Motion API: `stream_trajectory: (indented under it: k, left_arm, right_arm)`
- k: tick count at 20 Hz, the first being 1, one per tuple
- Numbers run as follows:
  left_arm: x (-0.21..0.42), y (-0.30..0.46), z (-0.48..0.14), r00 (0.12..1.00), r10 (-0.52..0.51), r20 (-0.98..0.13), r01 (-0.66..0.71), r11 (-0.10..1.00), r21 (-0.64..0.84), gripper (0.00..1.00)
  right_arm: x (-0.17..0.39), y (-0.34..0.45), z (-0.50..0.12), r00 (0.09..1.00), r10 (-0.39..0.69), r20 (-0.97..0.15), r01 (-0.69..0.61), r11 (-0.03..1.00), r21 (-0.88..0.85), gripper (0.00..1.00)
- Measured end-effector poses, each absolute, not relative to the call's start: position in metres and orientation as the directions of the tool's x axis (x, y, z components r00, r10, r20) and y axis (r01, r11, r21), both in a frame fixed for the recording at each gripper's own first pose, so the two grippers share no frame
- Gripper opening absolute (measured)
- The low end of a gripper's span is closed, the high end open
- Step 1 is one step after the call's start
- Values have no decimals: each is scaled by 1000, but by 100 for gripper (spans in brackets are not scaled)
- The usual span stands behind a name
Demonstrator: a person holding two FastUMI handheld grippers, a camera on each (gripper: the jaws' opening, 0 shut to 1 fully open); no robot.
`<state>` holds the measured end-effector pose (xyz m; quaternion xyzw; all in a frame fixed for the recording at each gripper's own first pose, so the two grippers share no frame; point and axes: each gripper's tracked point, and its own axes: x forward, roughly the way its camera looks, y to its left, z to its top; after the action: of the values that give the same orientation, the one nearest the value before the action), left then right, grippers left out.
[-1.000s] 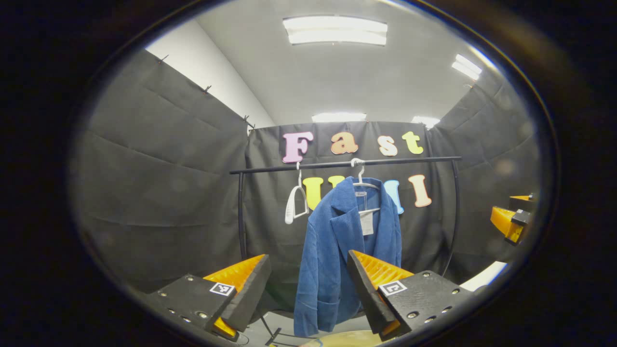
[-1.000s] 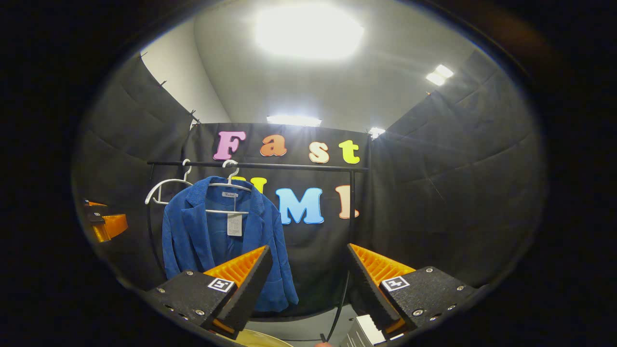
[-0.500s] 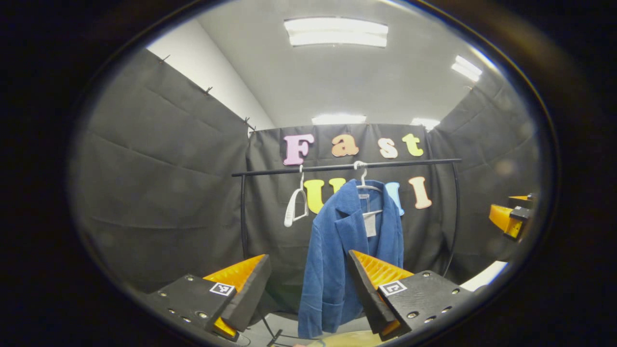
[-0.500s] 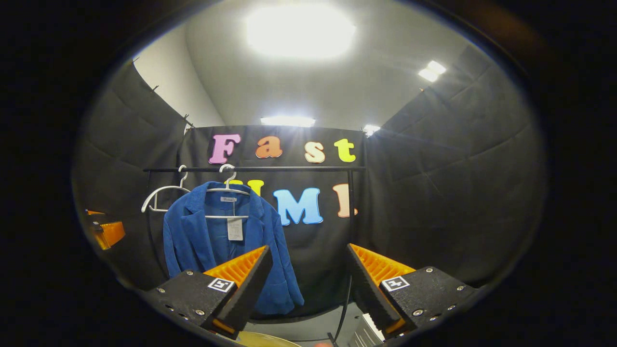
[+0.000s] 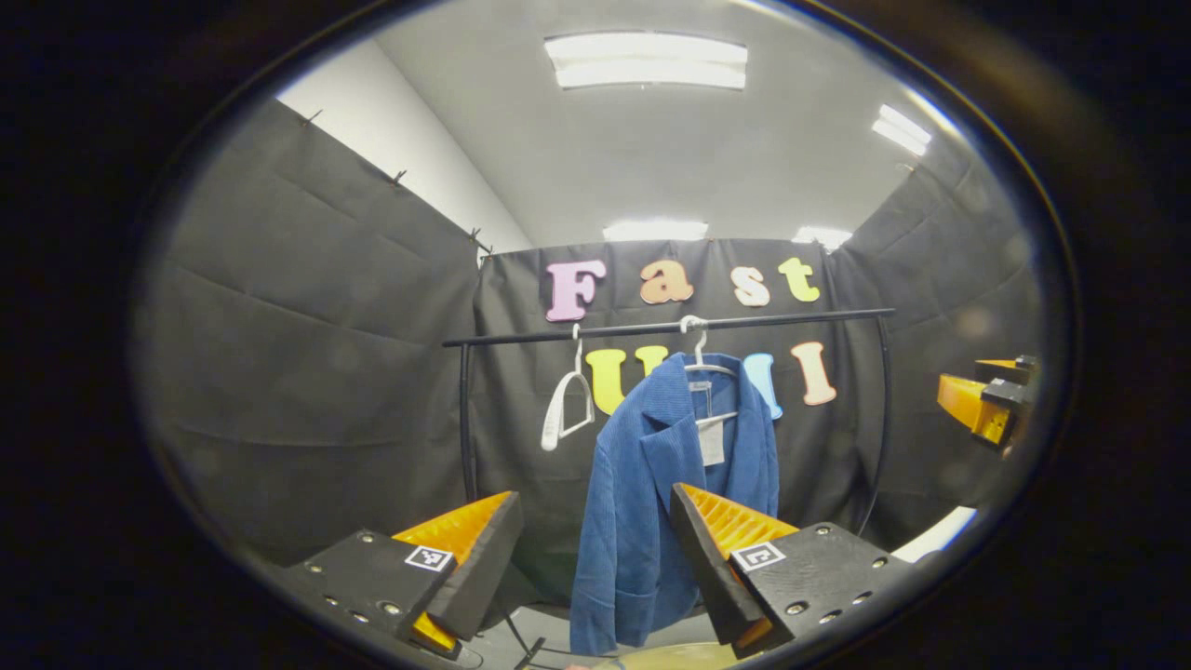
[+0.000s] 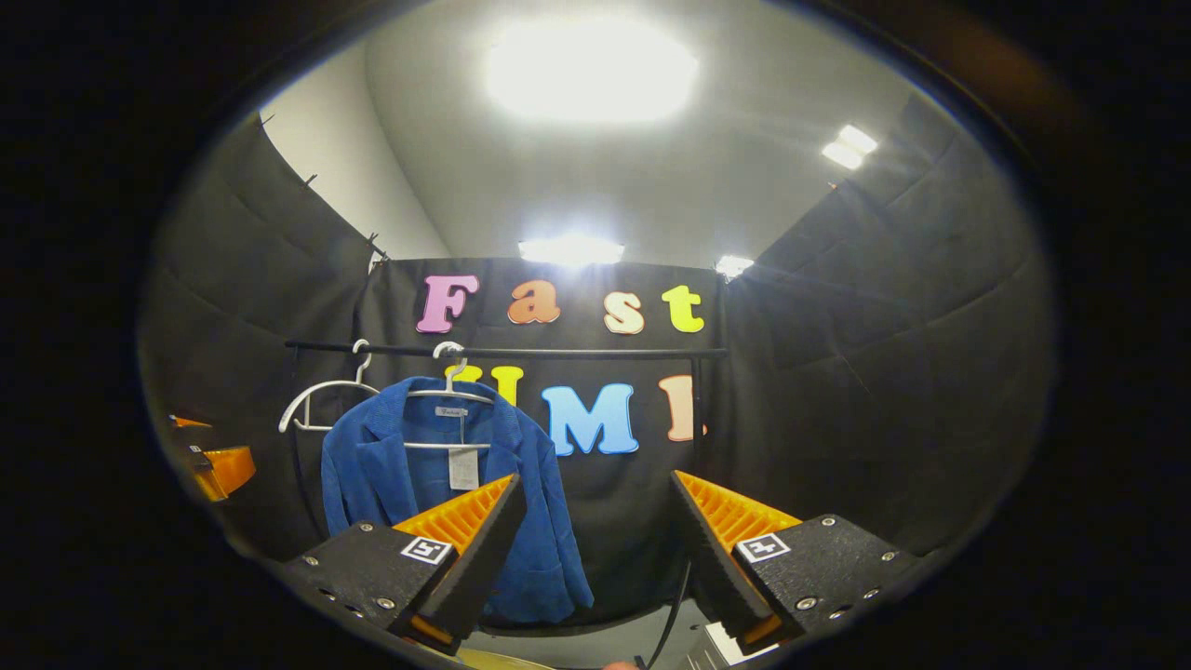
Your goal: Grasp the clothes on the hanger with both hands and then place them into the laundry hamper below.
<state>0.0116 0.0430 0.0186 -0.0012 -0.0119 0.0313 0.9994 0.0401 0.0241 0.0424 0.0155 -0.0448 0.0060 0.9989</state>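
The garment rail point(image 5: 665, 327) is spanning the back wall, and the blue jacket point(image 5: 651, 502) is hanging from it on a white hanger point(image 5: 698, 358), with an empty hanger point(image 5: 566, 405) at its nine o'clock. In the right gripper view the rail and jacket are sitting lower than half a second ago, so that camera is tilting upward a little; in the left gripper view the jacket is drifting slightly toward nine o'clock. Neither shift is closing the gap, so the approach looks barely begun. A pale rim, possibly the hamper point(image 5: 670, 657), is peeking in at six o'clock. The left hand-held gripper point(image 5: 595, 558) is holding its fingers spread, gripping nothing, the jacket well beyond them. The right hand-held gripper point(image 6: 595, 549) is likewise spread and empty, the jacket at its ten o'clock.
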Motion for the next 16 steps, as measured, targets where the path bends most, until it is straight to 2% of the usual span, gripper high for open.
stream_trajectory:
  k: [3, 16]
  left_arm:
    - [24, 38, 34, 994, 94, 55, -94, 996, -3, 90]
    - [107, -17, 55, 990, 121, 73, -124, 991, 42, 90]
  right_arm:
    - [65, 29, 55, 991, 50, 125, -57, 997, 47, 95]
    - [174, 60, 57, 970, 208, 127, -220, 972, 85, 95]
